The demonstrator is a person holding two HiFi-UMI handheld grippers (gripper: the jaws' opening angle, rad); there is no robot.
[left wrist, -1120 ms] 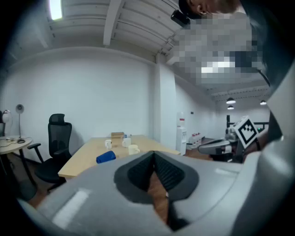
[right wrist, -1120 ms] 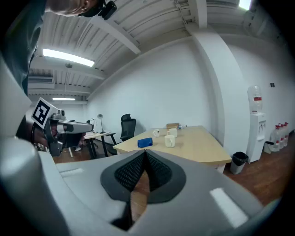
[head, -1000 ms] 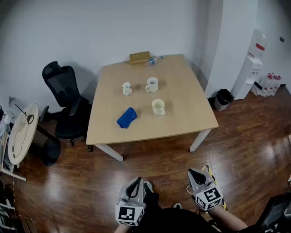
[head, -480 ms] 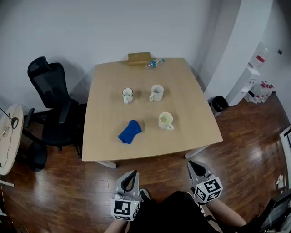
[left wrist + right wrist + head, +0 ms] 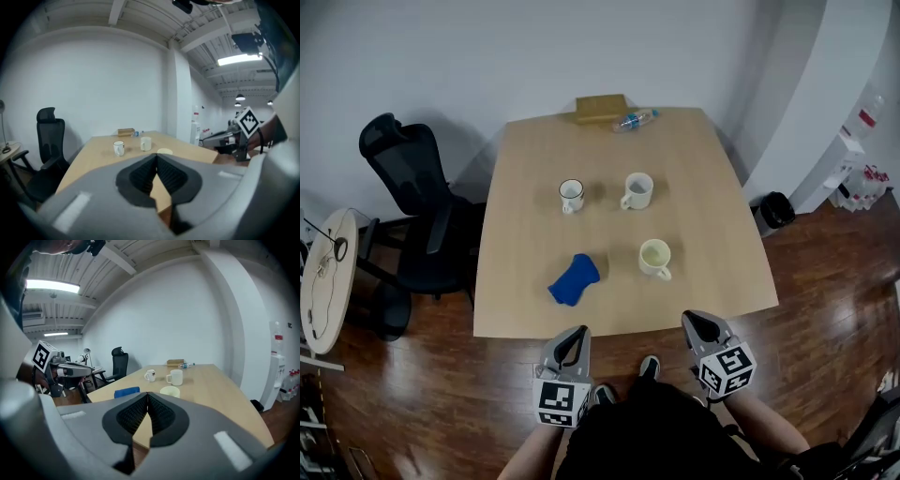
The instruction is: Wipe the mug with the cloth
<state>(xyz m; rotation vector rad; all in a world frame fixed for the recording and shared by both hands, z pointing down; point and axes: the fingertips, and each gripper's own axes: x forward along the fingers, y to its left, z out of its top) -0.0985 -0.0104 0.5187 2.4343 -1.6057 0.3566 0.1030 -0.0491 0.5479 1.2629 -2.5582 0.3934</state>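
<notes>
Head view: both grippers are held just off the near edge of the desk (image 5: 525, 187). The blue cloth (image 5: 574, 280) lies near that edge, left of middle and straight ahead of the left gripper (image 5: 574, 339). Its long axis slants toward the far right corner. The cream mug (image 5: 655, 258) stands to its right, ahead of the right gripper (image 5: 698, 323). Left gripper view: jaws pressed together, empty, cream mug beyond. Right gripper view: jaws pressed together, empty; cloth ahead-left, cream mug just past the tips

Crumpled blue cloth (image 5: 574, 280) lies left of upright cream mug (image 5: 654, 257), apart
</notes>
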